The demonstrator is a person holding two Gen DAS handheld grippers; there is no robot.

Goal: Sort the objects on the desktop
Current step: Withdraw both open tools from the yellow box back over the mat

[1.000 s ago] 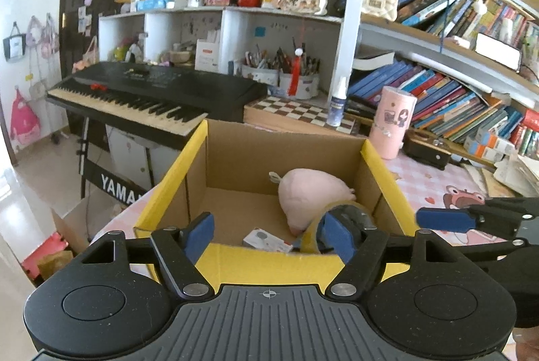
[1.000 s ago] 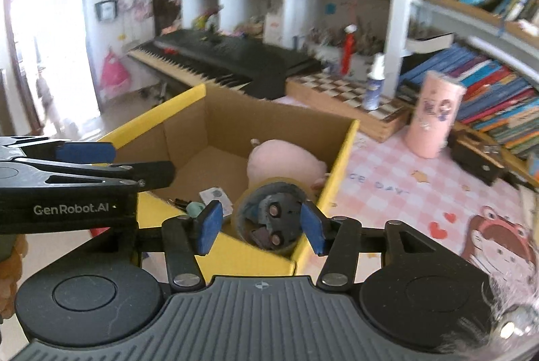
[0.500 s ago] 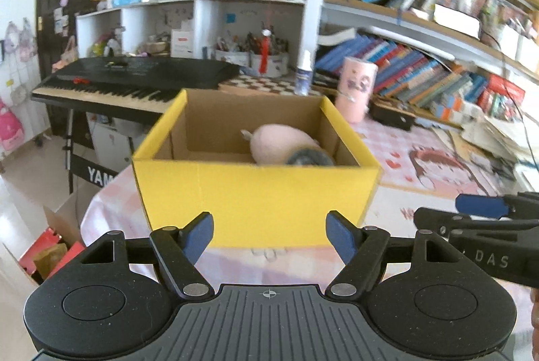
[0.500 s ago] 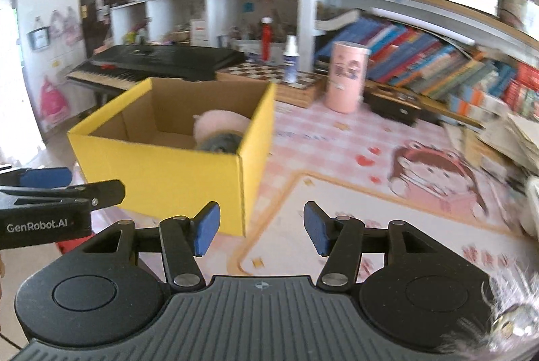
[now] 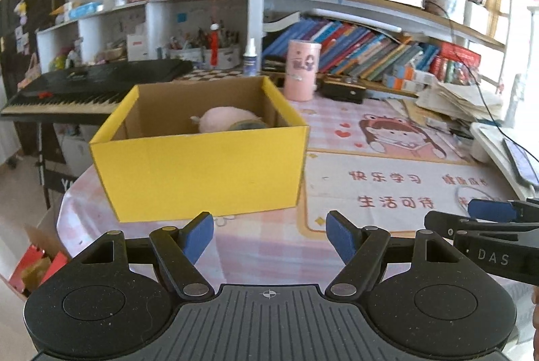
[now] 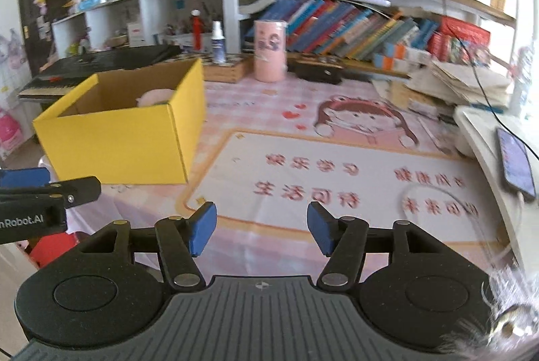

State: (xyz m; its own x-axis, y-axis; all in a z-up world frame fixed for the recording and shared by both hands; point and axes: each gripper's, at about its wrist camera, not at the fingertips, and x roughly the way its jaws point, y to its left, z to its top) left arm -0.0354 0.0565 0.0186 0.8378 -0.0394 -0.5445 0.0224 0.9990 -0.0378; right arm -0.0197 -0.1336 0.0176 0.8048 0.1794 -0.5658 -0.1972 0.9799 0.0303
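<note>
Both tools, left tool (image 5: 268, 236) and right tool (image 6: 257, 228), hang open and empty; right's jaws just widened. Yellow box (image 5: 202, 172) near the surface's left edge already holds stuff, mat looks cleared.

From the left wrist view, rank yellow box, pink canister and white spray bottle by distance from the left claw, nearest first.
1. Yellow box, directly ahead of the left claw.
2. Pink canister, behind the box, to its right.
3. White spray bottle, farthest back, left of the canister.
</note>
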